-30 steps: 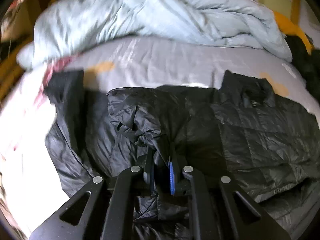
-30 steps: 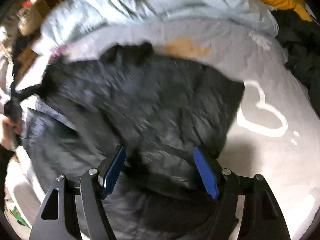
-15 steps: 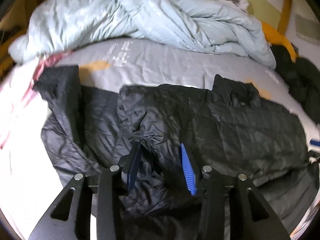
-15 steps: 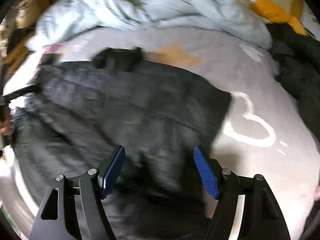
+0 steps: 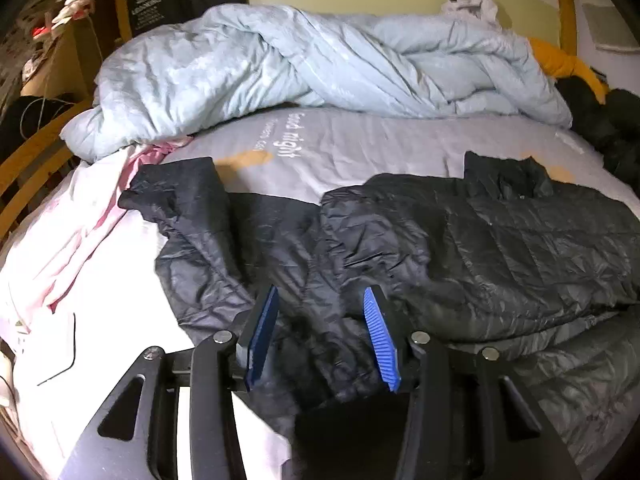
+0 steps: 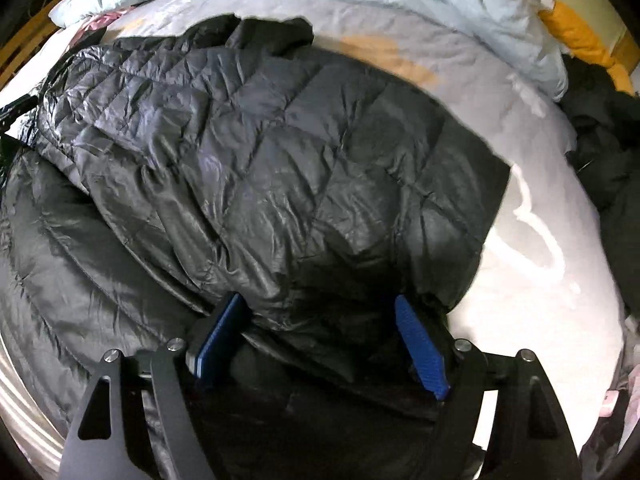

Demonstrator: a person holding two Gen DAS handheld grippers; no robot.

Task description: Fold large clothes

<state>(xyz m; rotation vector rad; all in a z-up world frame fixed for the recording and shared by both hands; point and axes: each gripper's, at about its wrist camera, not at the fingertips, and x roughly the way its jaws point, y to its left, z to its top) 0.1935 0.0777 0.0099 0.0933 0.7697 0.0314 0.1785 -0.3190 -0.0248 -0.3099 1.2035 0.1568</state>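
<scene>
Counted on the bed (image 5: 360, 152): one black quilted puffer jacket (image 5: 500, 248), one pale blue duvet (image 5: 320, 64) bunched along the far side, one pink-and-white sheet (image 5: 80, 240) at the left edge, one orange cloth (image 5: 560, 60) and one heap of dark garments (image 5: 600, 120) at the far right corner. The grey bedsheet carried printed lettering and a white heart outline (image 6: 536, 224).

The jacket lay spread across the near half of the bed, on the grey sheet. Its shell was shiny, crinkled nylon, stitched in square quilting. The collar (image 5: 504, 176) pointed toward the duvet. One sleeve (image 5: 180, 188) ran out to the left, its cuff resting beside the pink sheet. A front panel was folded over the body, leaving a rumpled ridge down the middle.

Left tool (image 5: 320, 308): jaws about half apart and just been opening; jacket fabric lay loose between and beneath the blue pads (image 5: 378, 340), not pinched.

Right tool (image 6: 320, 316): jaws wide and just been opening further, straddling a bulge of jacket near its right-hand edge; the left pad (image 6: 220, 332) sat against the fabric, but no pinch could be made out.
</scene>
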